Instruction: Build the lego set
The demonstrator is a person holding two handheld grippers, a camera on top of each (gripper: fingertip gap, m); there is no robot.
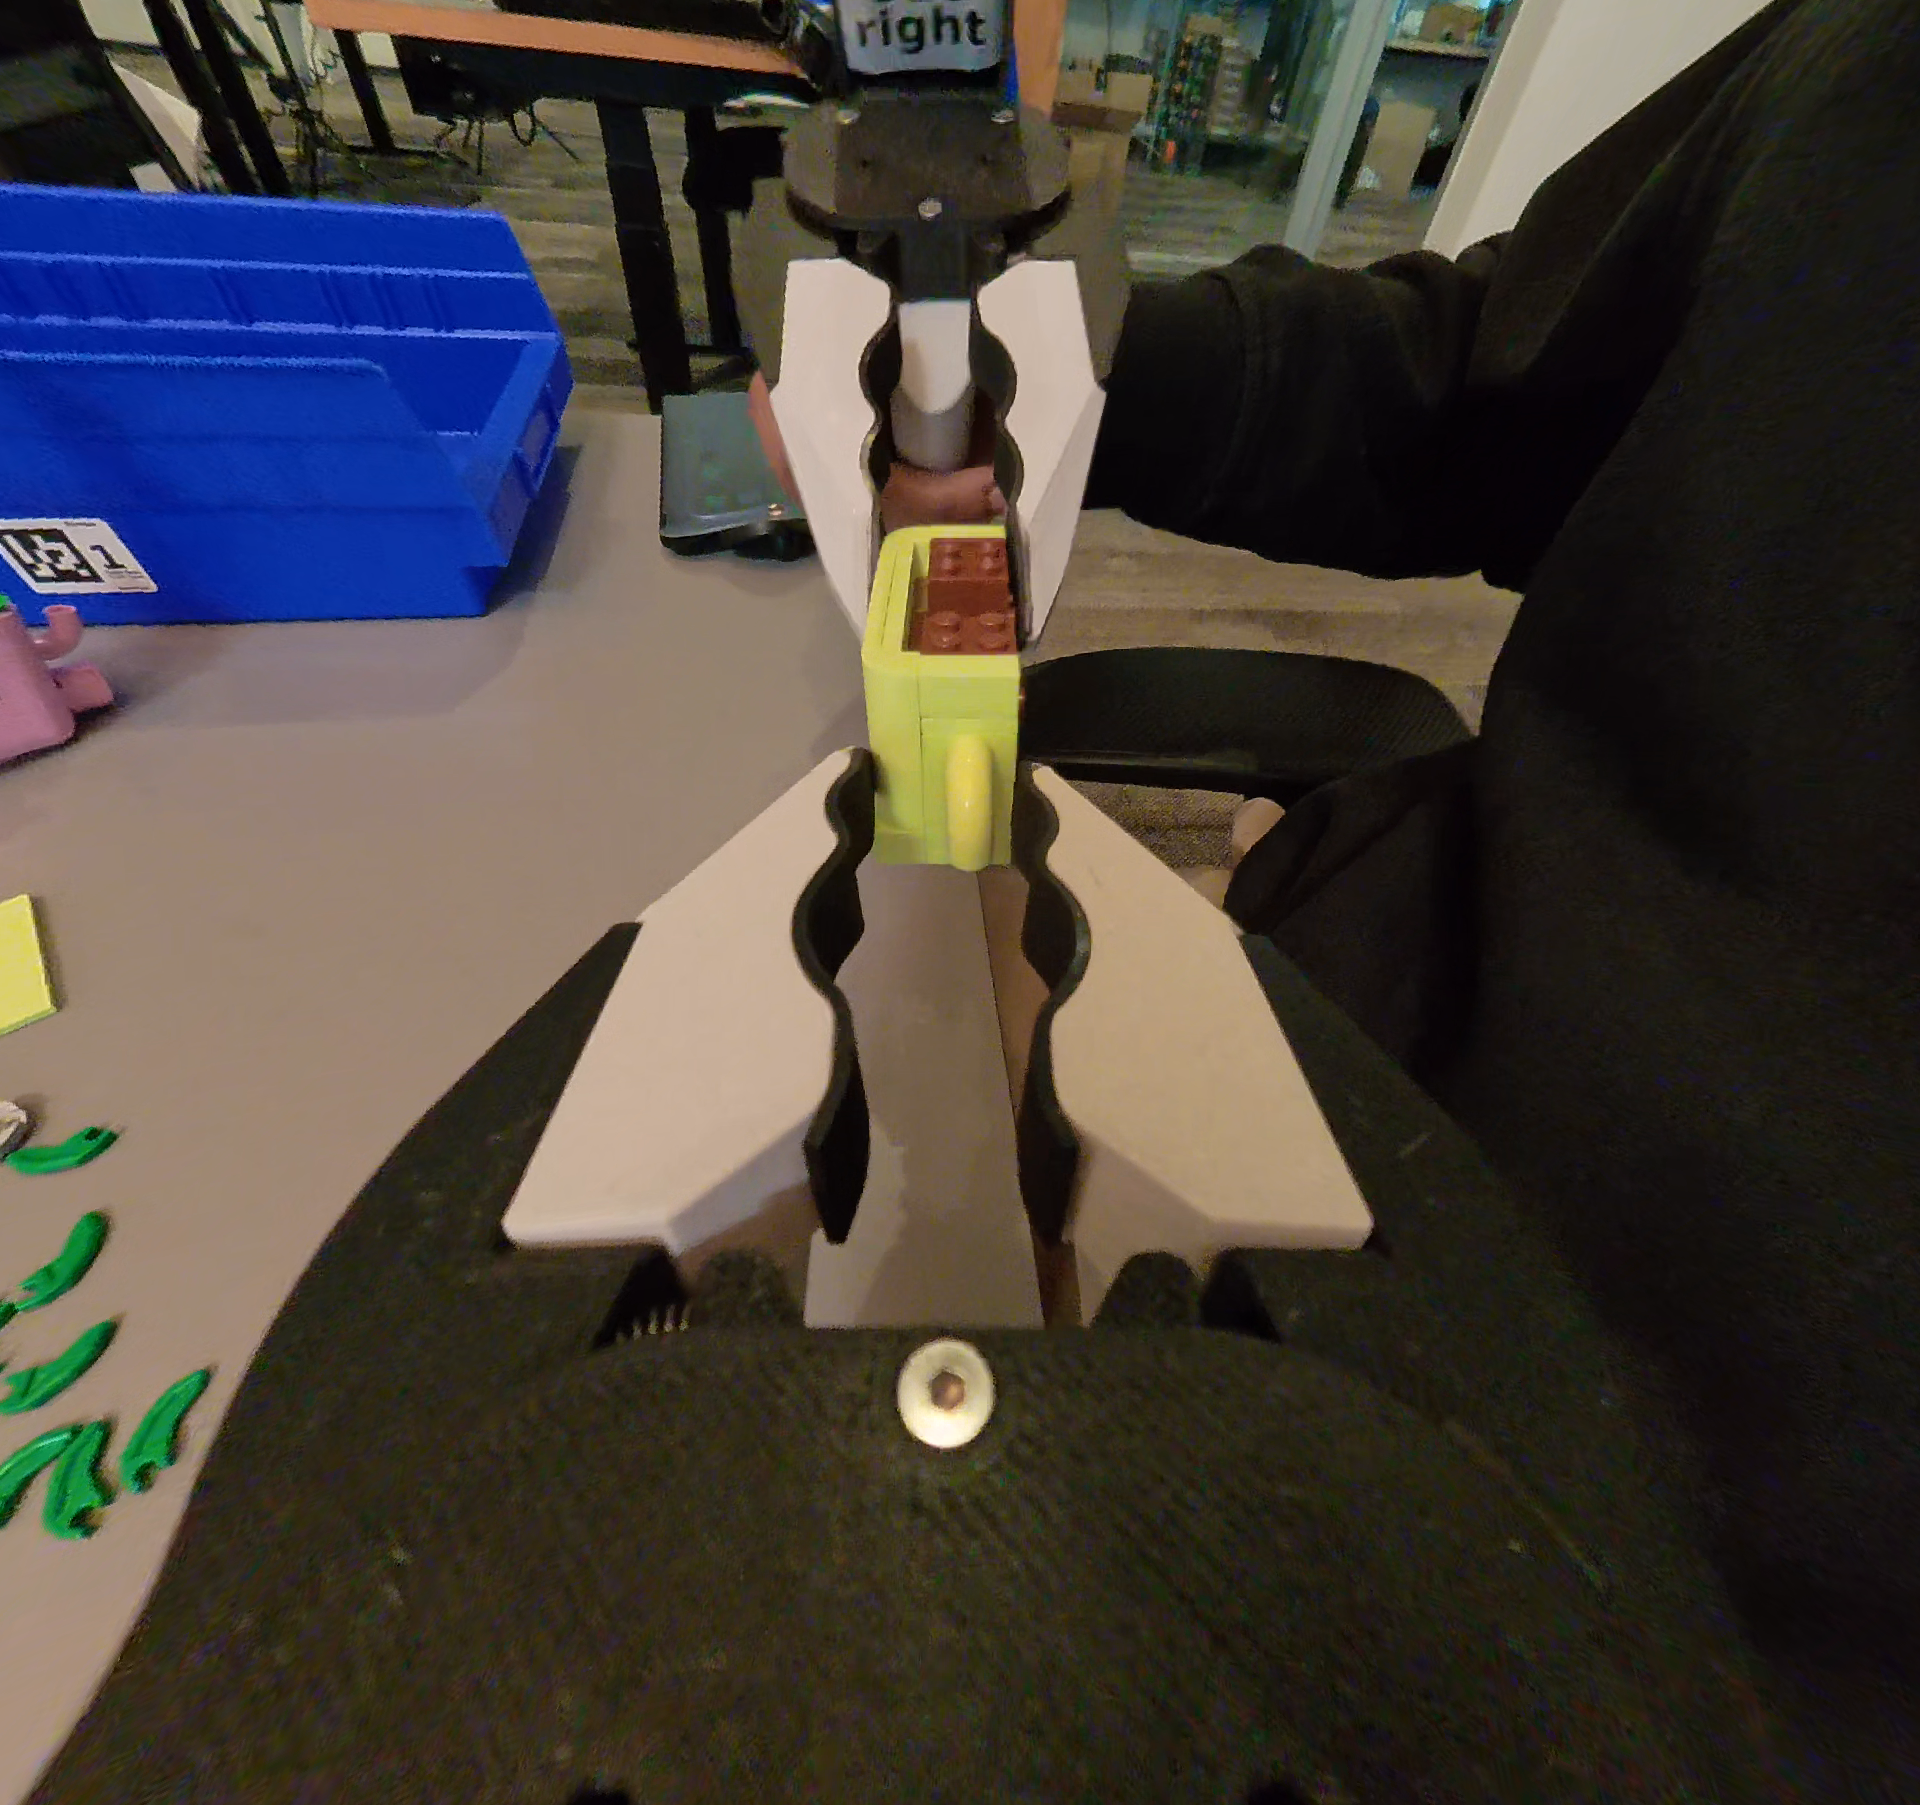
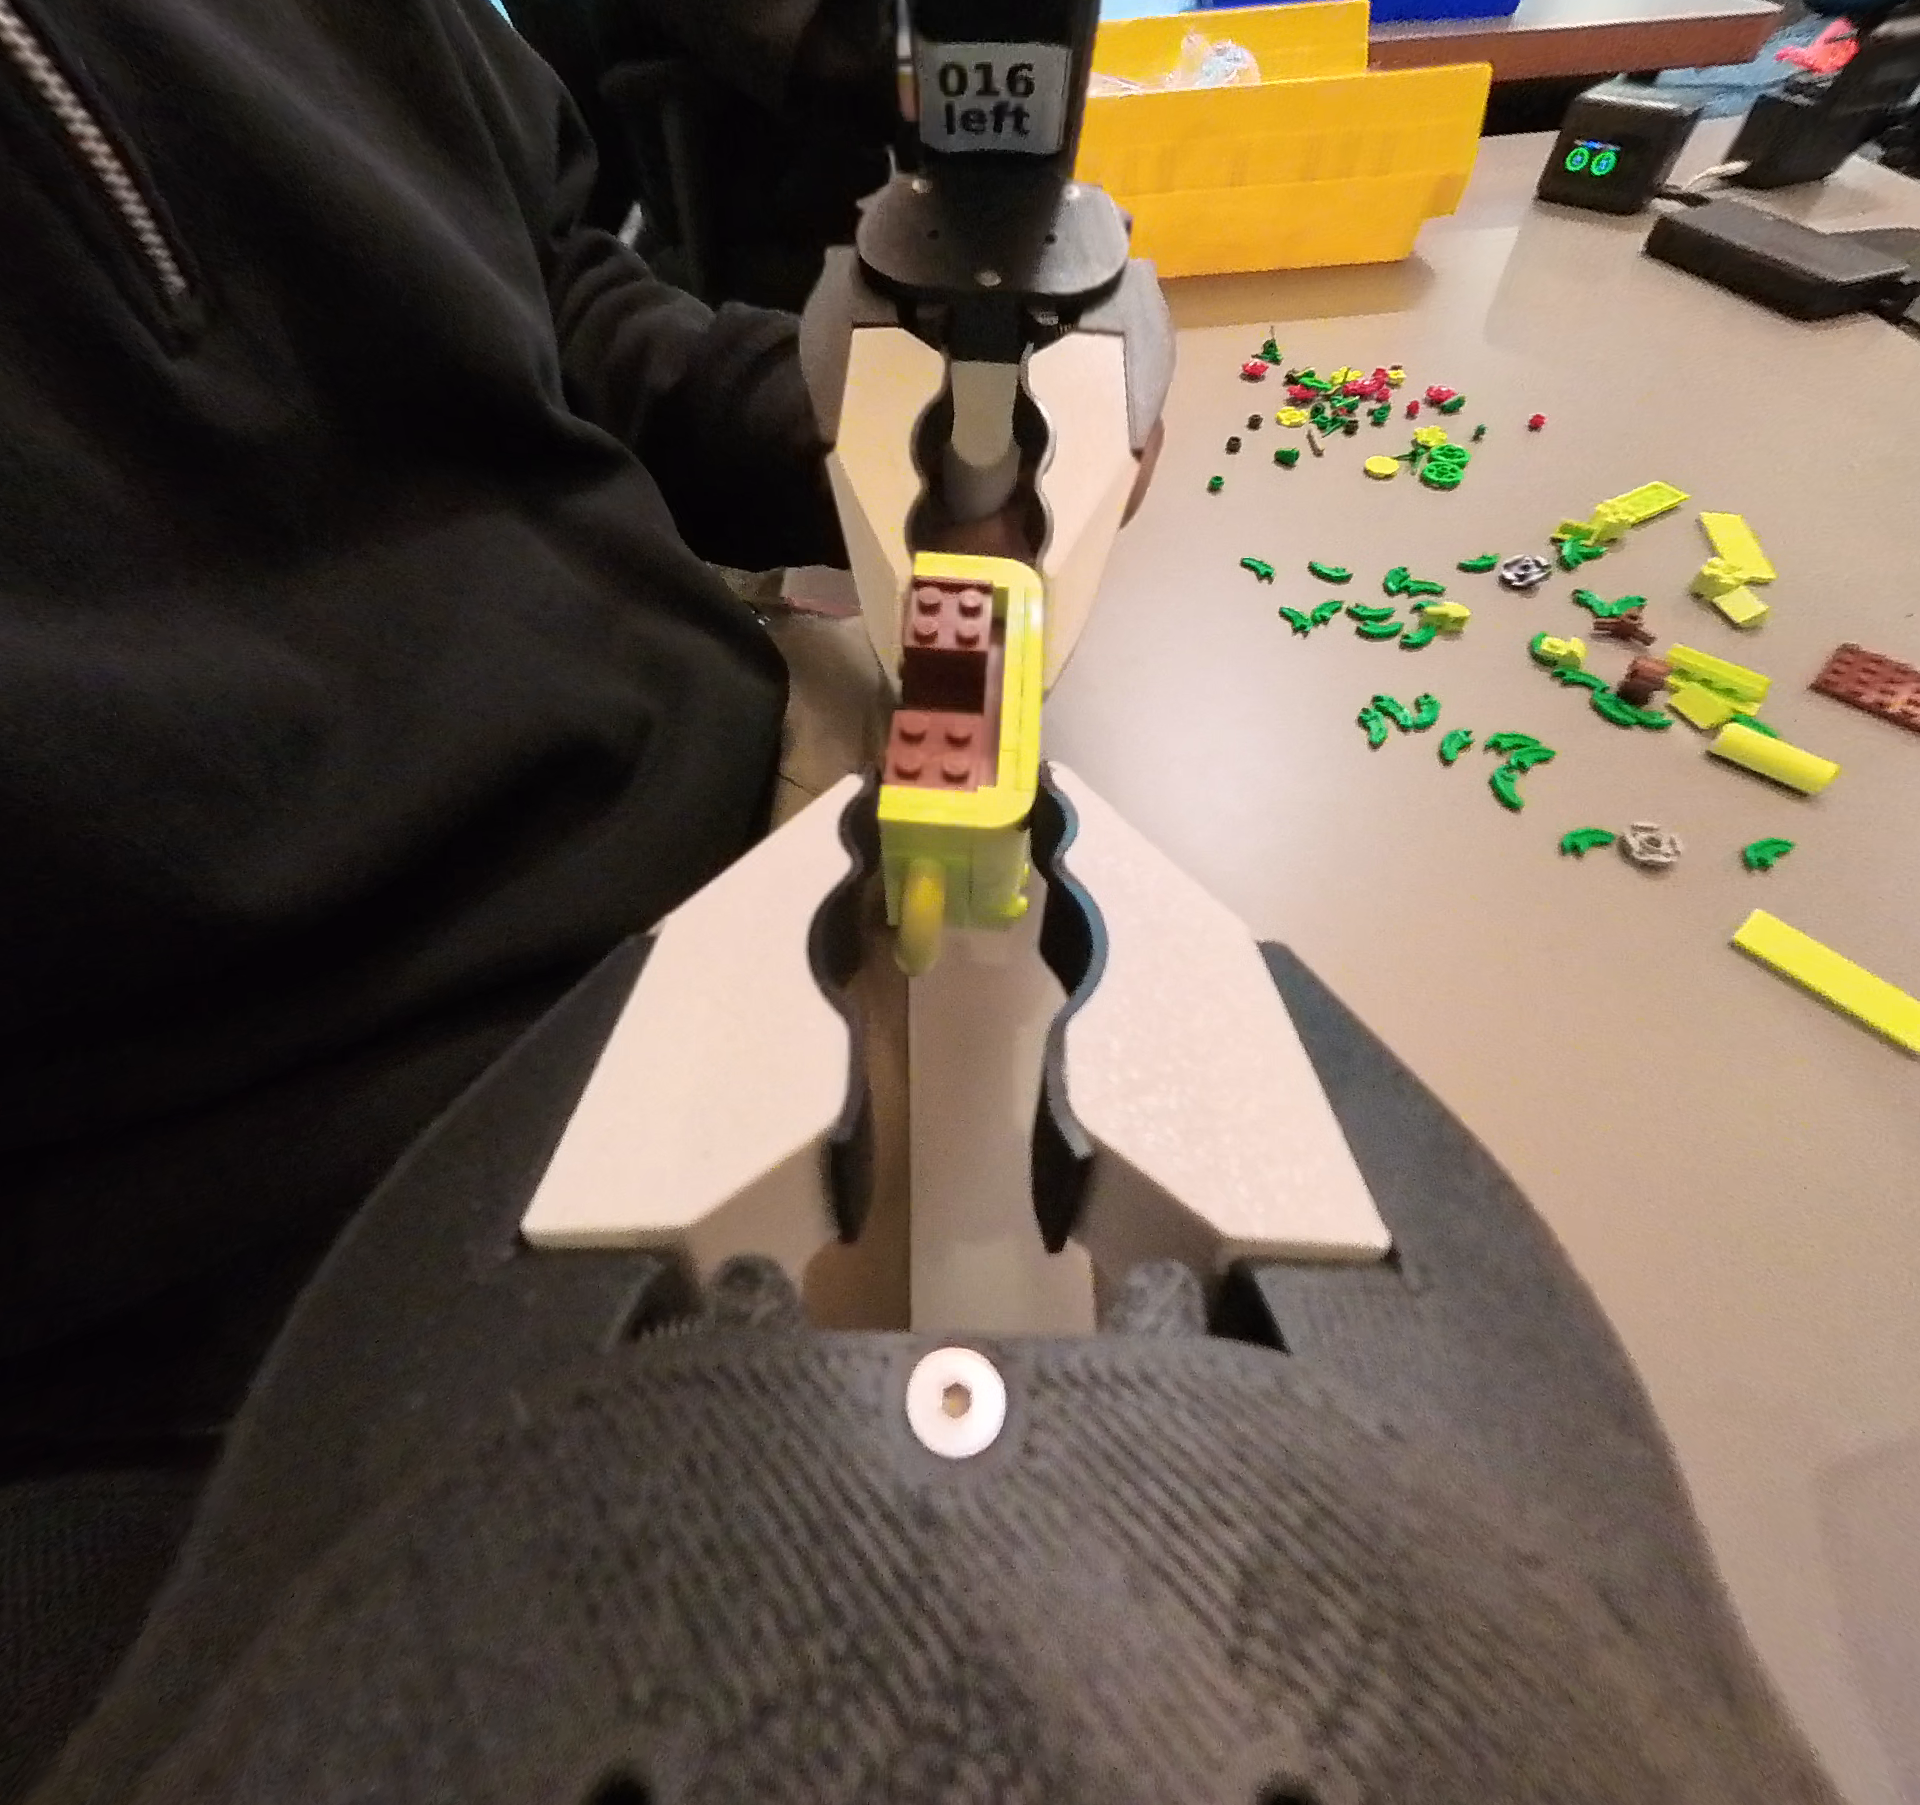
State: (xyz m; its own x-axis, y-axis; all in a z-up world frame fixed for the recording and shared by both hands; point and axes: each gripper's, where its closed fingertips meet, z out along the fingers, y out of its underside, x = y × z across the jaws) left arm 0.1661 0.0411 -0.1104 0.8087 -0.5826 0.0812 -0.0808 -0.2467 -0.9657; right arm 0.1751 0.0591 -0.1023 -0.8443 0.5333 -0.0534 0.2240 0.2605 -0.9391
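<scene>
A lime-green lego box [image 1: 940, 716] with brown bricks [image 1: 966, 602] inside and a pale ring handle on its near end is held between both grippers, above the table's edge close to the person's body. My left gripper [image 1: 940, 779] is shut on its near end. My right gripper [image 1: 945, 540] comes in from the opposite side and is shut on the far end. In the right wrist view, the box [image 2: 1013, 706] is seen from the other end, with my right gripper [image 2: 956, 799] shut on the near part and my left gripper [image 2: 971, 566] shut on the far part.
A blue bin [image 1: 260, 384], a pink piece [image 1: 42, 695], a lime plate [image 1: 21, 966] and green leaf pieces [image 1: 62, 1392] lie on the grey table to the left. A yellow bin [image 2: 1278, 155], loose leaves [image 2: 1455, 716], lime plates [image 2: 1829, 986], a brown plate [image 2: 1870, 685] and small flower pieces [image 2: 1351, 405] also show. The person's black sleeve [image 1: 1455, 405] is close. The tips of both grippers are at nearly the same place. The lime plate [image 1: 21, 966] is about equally far from each gripper, around 25 centimeters. My right wrist view [image 2: 1816, 976] looks at it from another angle.
</scene>
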